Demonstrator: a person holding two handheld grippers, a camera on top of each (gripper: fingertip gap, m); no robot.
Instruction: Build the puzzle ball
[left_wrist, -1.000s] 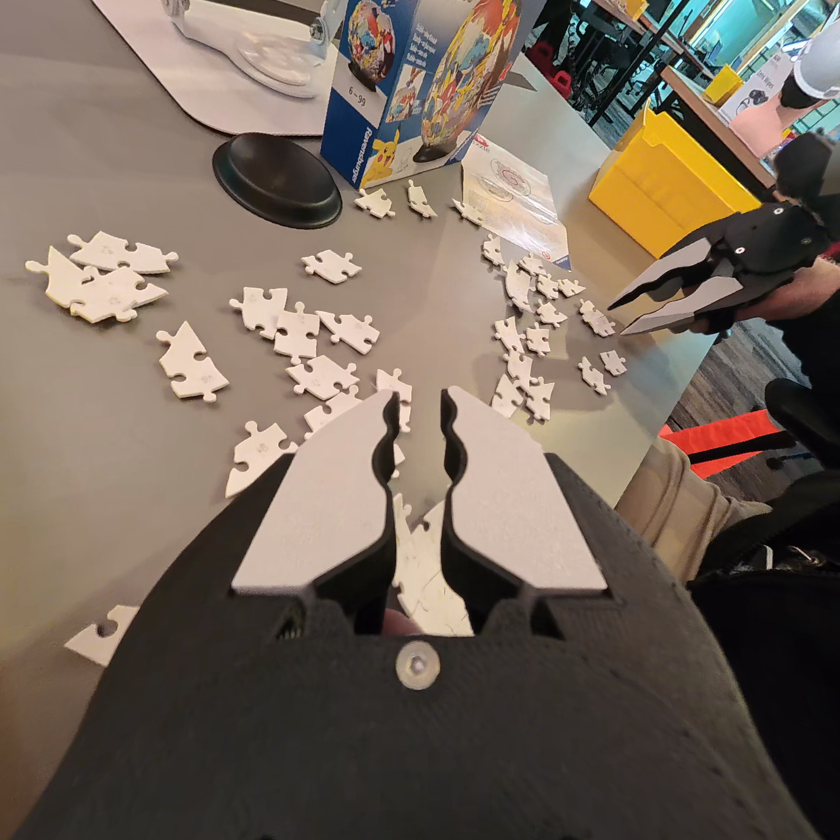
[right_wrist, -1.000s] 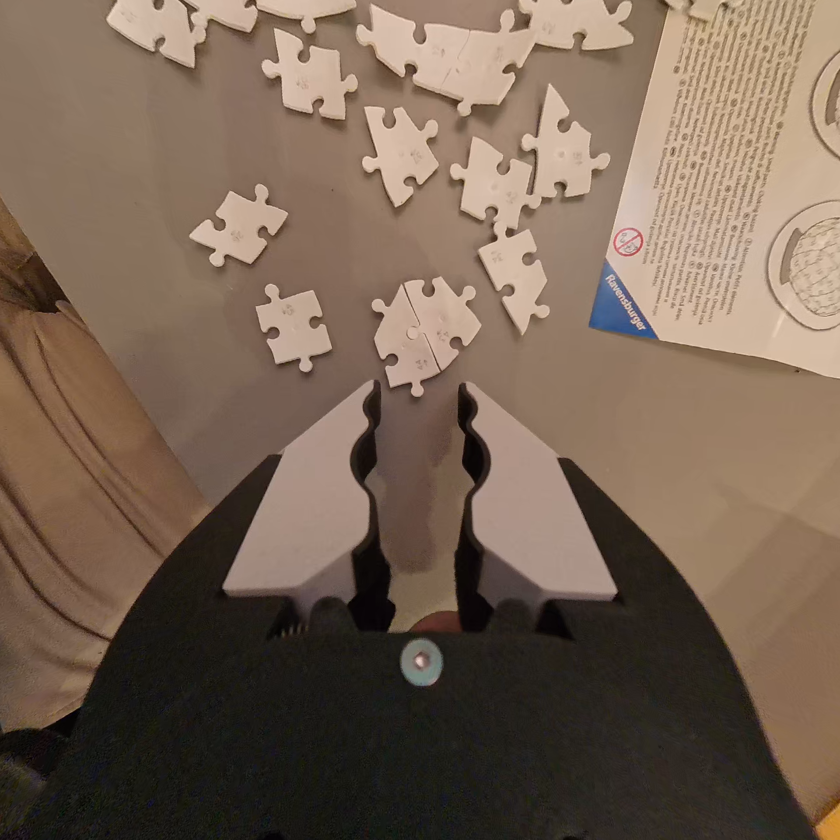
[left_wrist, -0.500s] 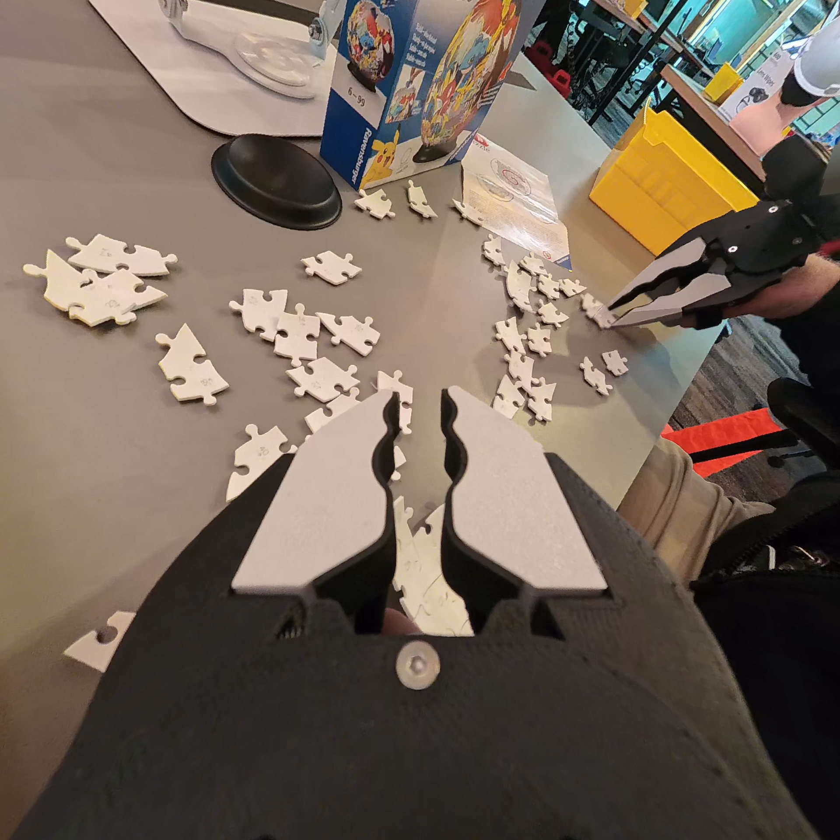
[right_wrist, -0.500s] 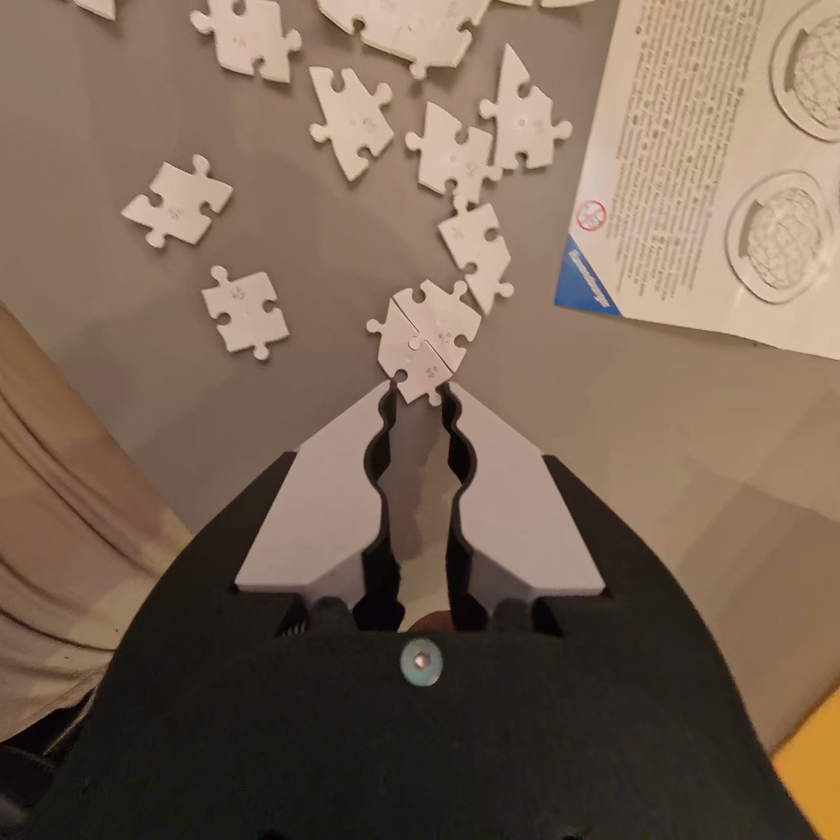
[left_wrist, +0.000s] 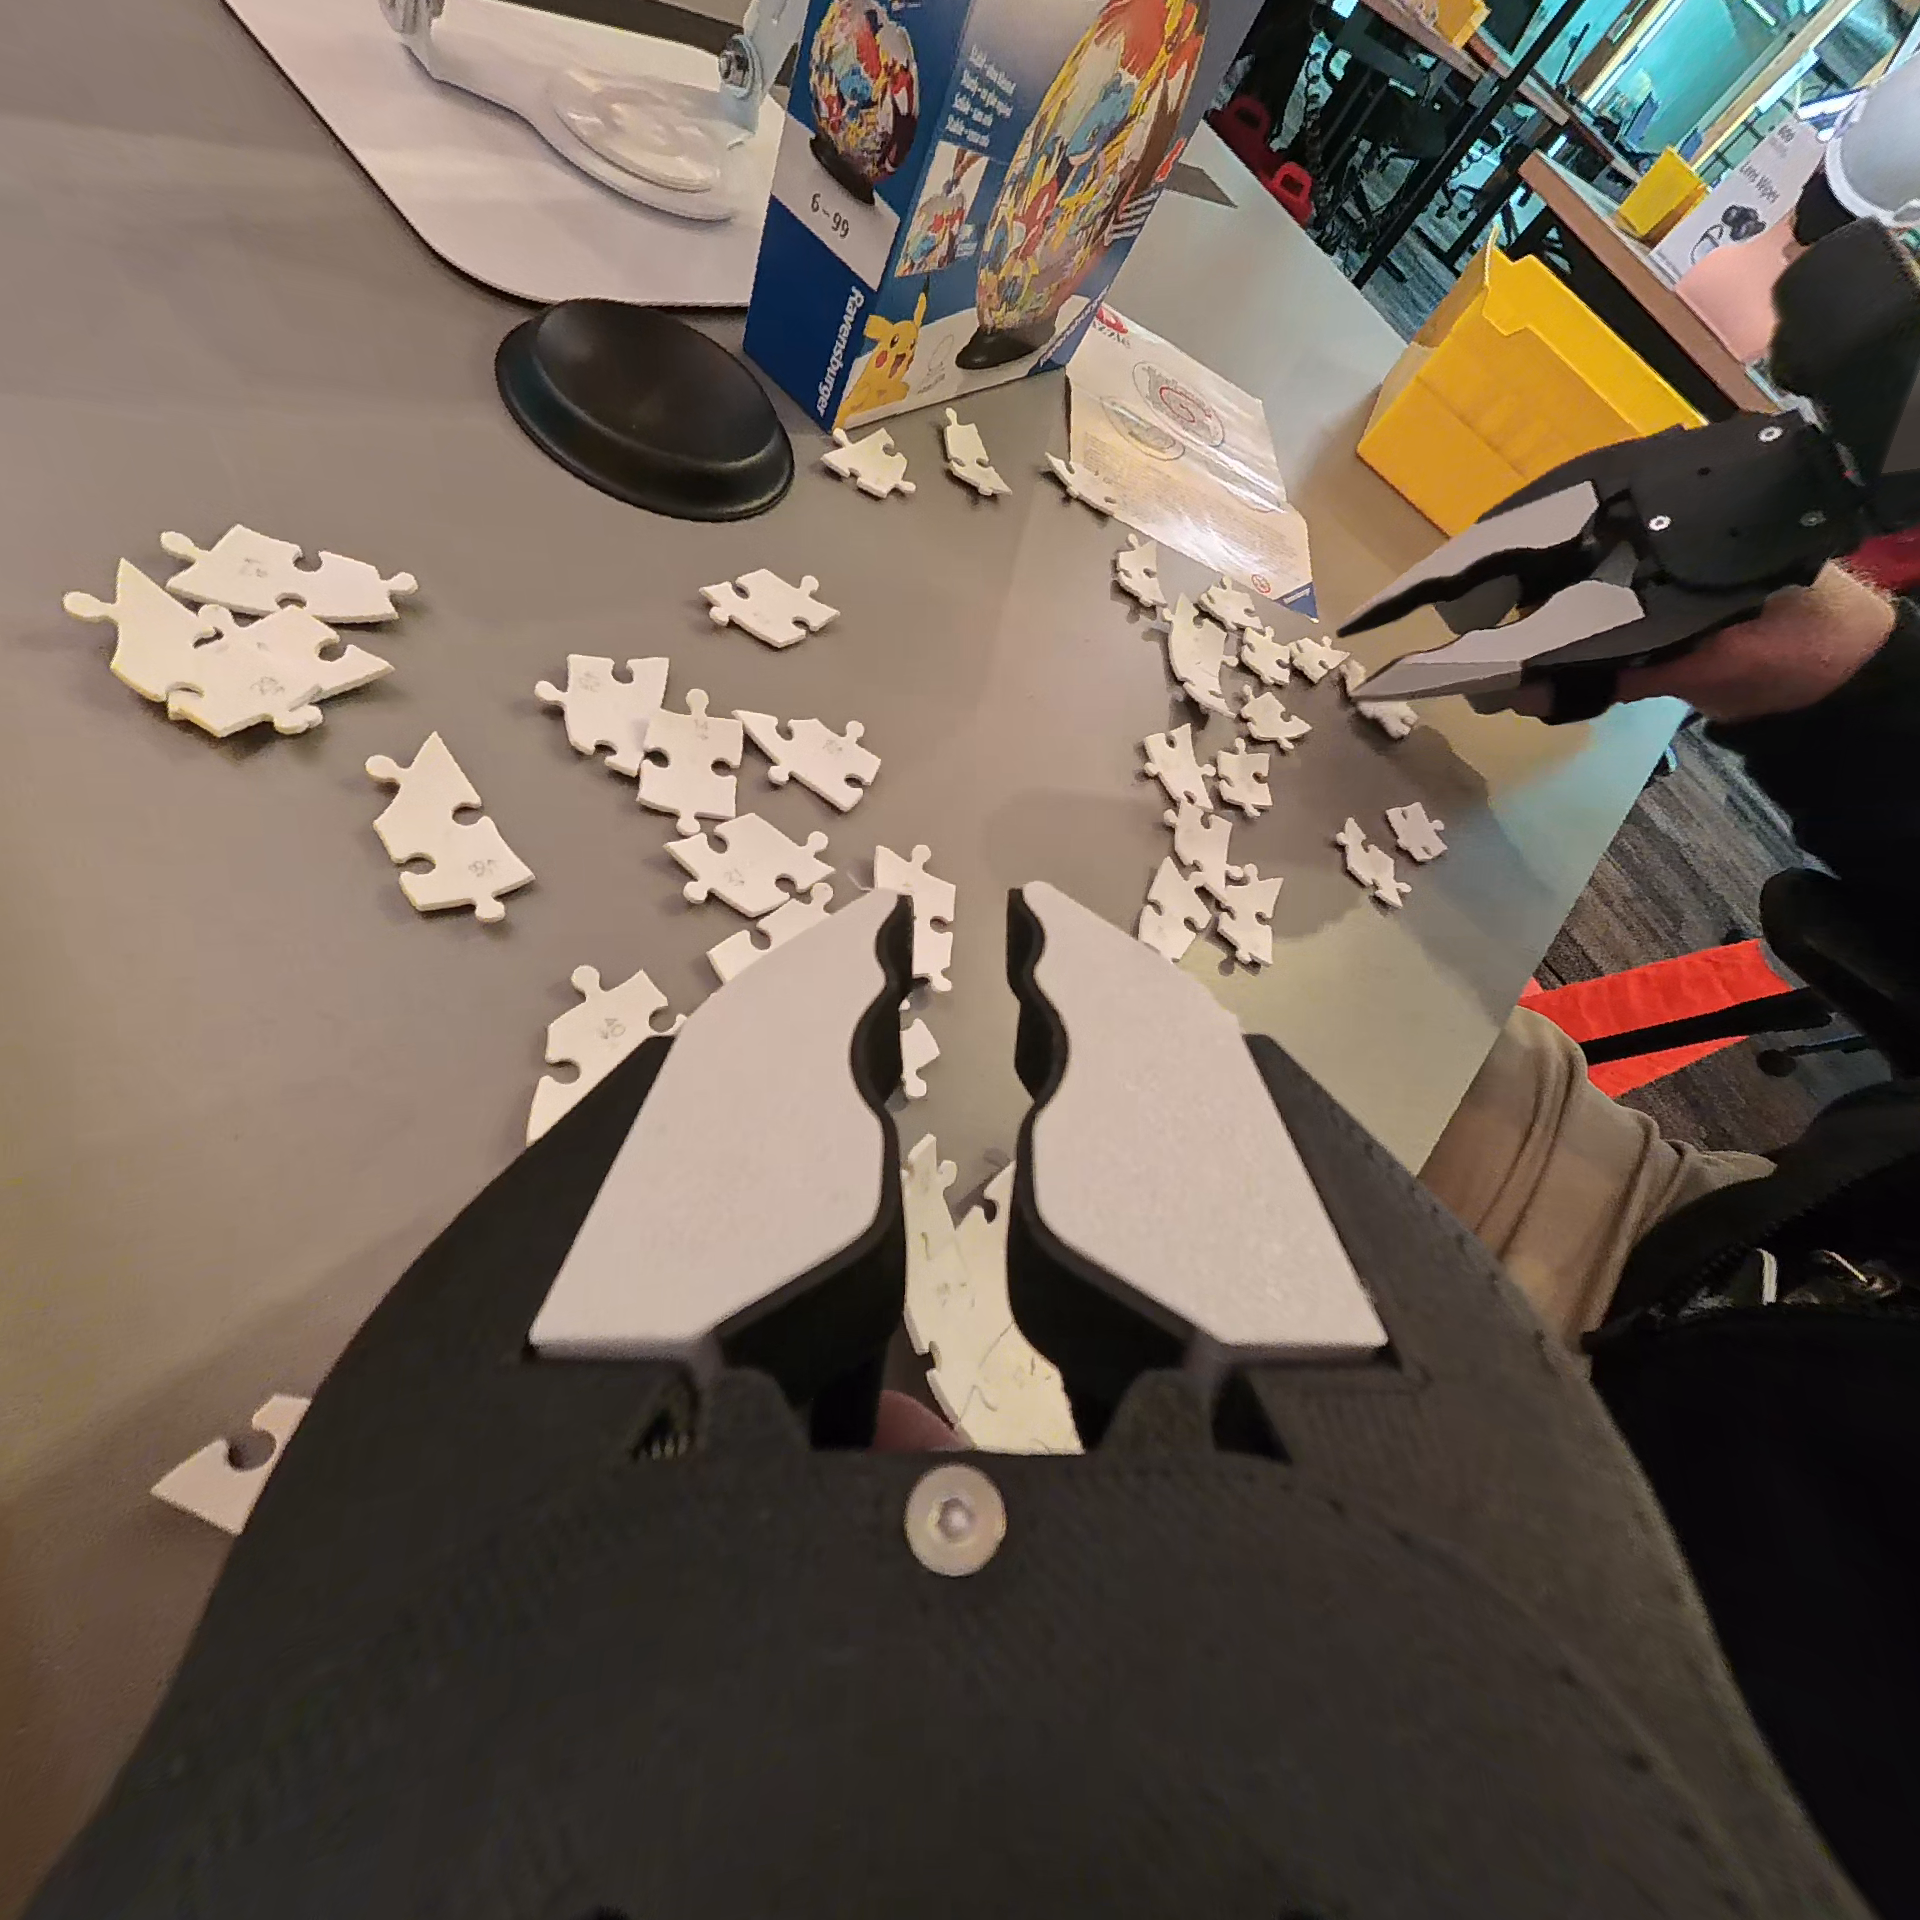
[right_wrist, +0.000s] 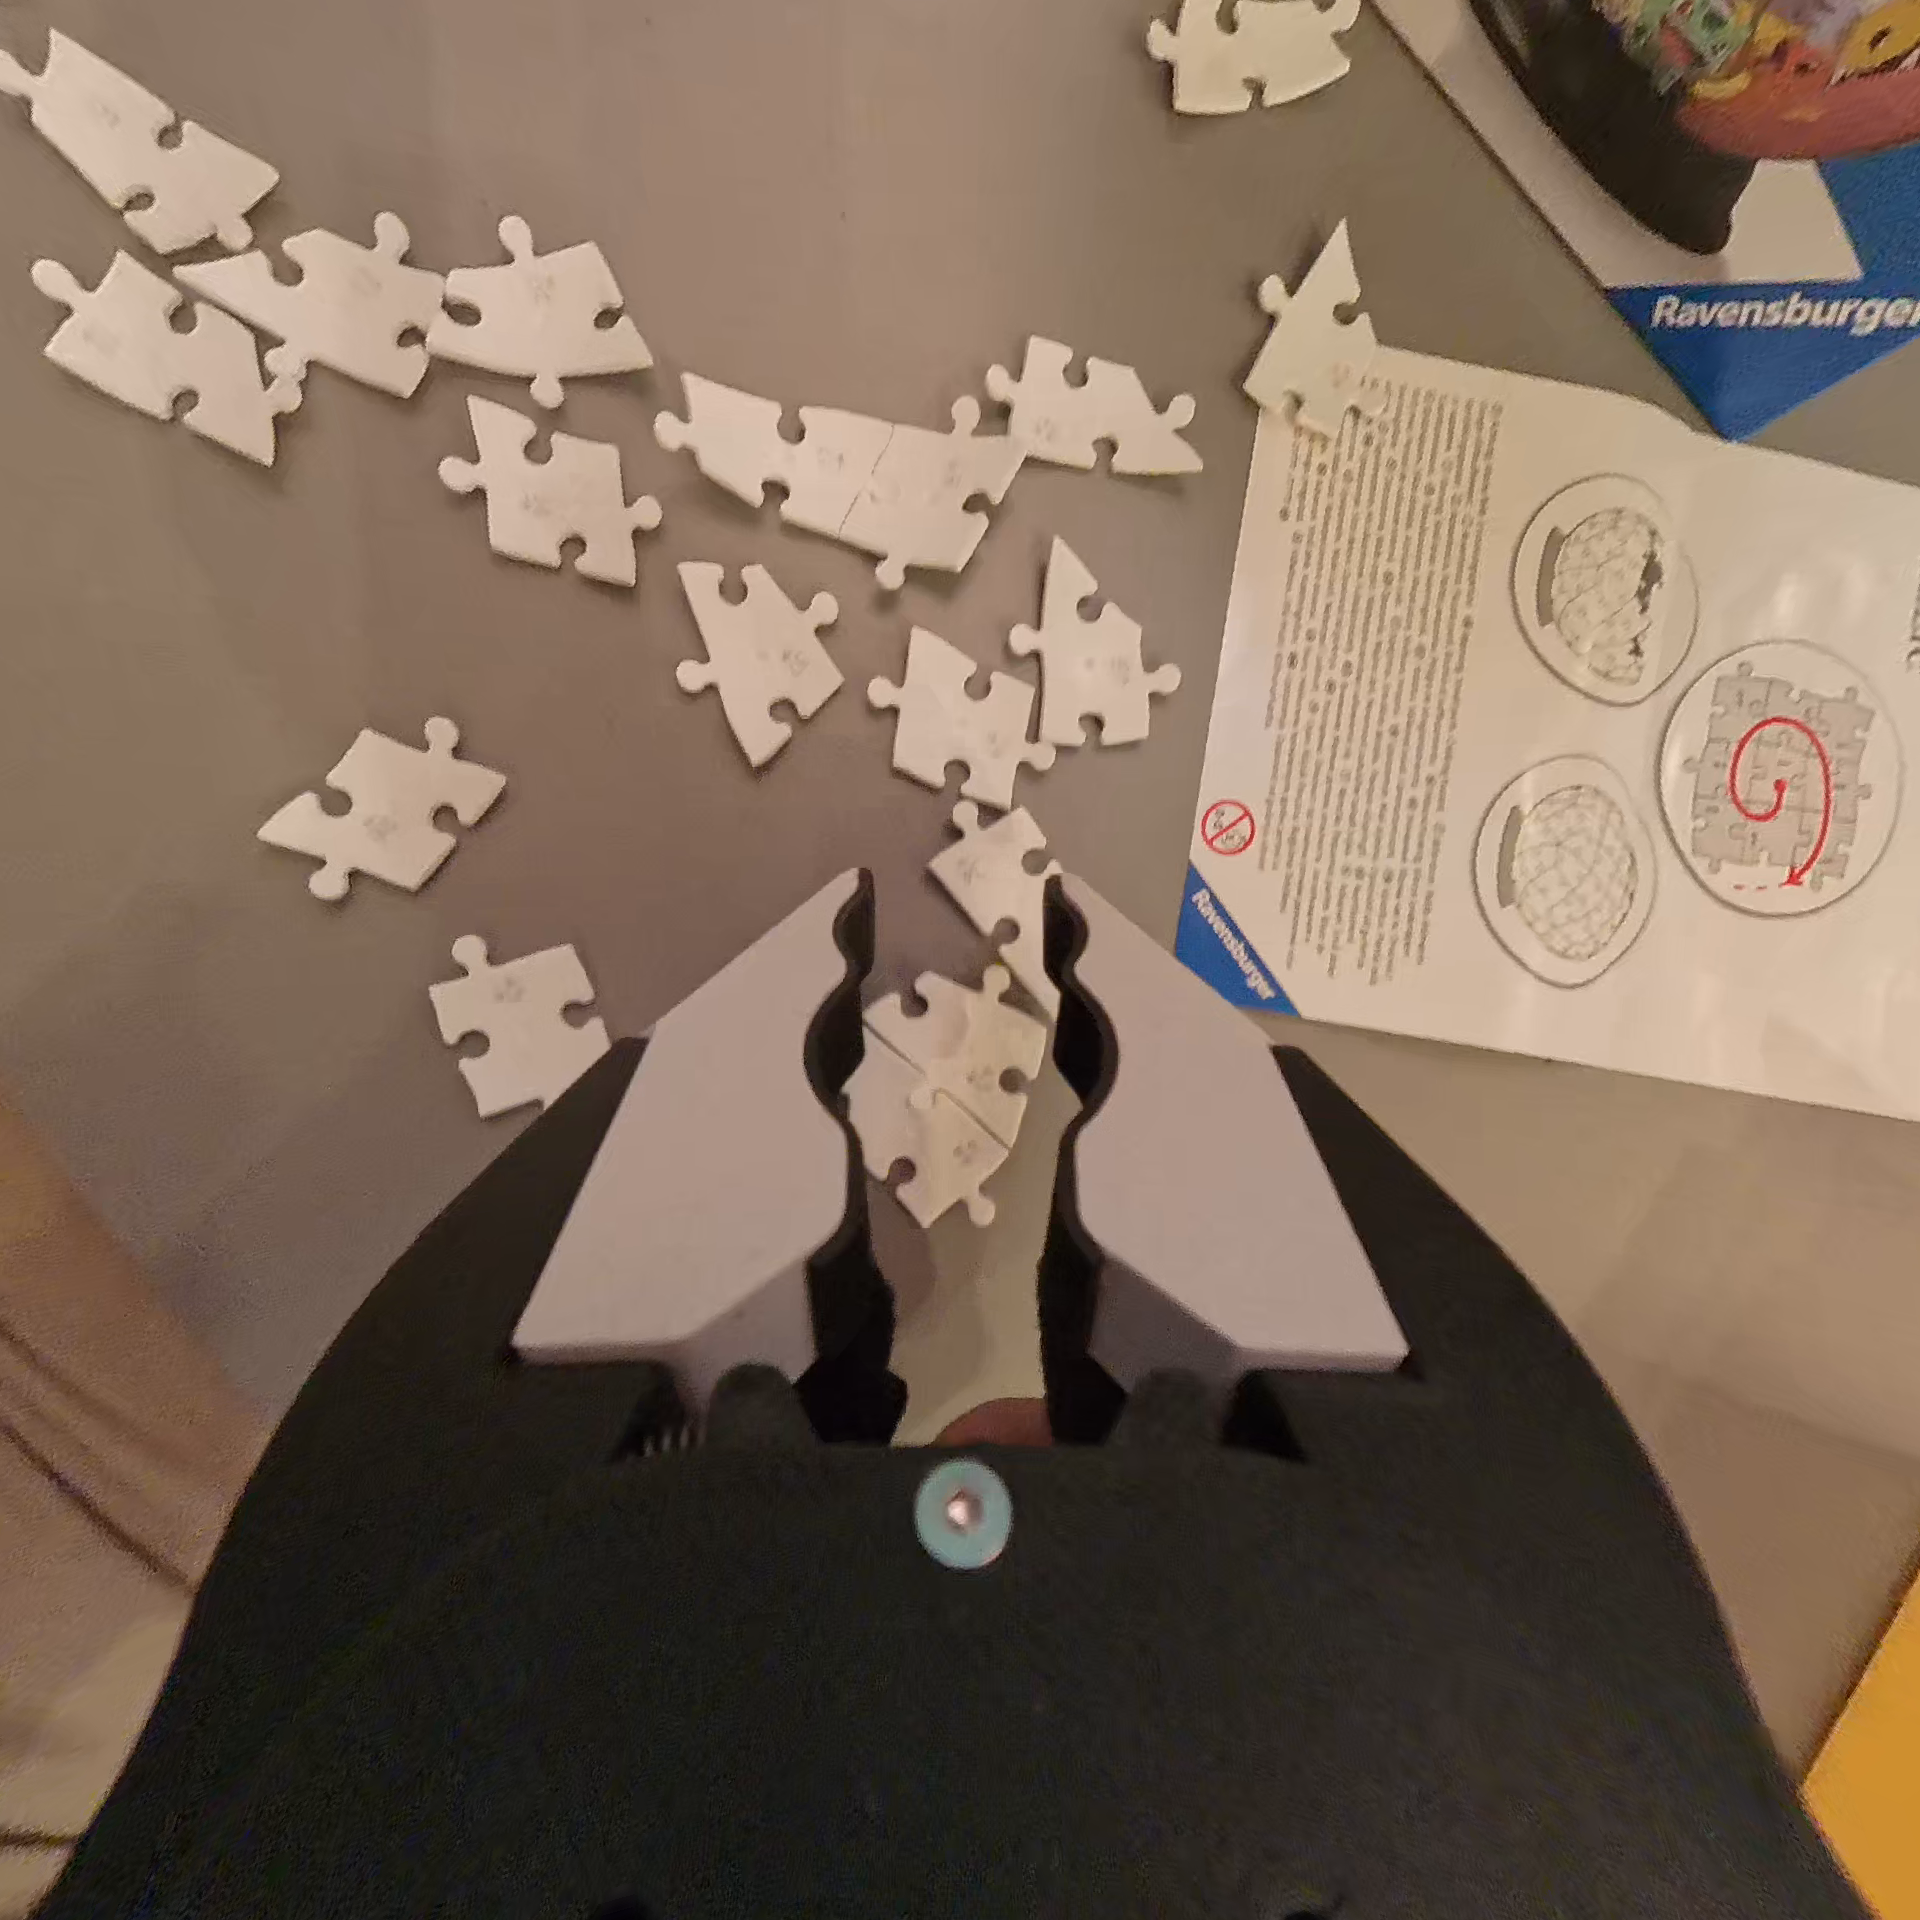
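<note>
While parted, right gripper (right_wrist: 956, 899) fingers (right_wrist: 727, 1122) straddle joined puzzle pieces (right_wrist: 951, 1091).

Left wrist view looks from low over the bench (left_wrist: 208, 1039), forward and across it toward the box (left_wrist: 935, 208), taking in most of the surface. Right wrist view looks almost straight down from close above the pieces (right_wrist: 758, 655) beside the leaflet (right_wrist: 1558, 727). Both views share leaflet and box.
</note>
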